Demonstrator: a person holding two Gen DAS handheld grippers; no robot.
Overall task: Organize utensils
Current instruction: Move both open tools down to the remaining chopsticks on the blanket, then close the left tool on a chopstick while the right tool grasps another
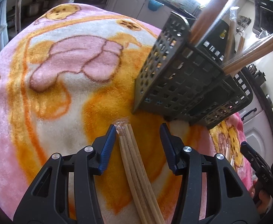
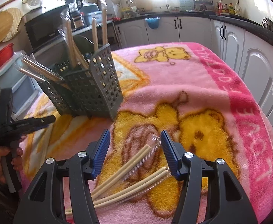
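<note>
Pick-up step. Left gripper [image 1: 138, 130] open astride wrapped chopsticks [image 1: 134, 160]; right gripper [image 2: 135, 136] open above two further wrapped pairs [image 2: 136, 175]. Caddy [image 1: 175, 78] just ahead; next, close and lift.

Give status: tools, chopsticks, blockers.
Left tool open, chopsticks lying between fingers. Right tool open over two wrapped pairs on blanket. Caddy holds several; nothing blocking.
</note>
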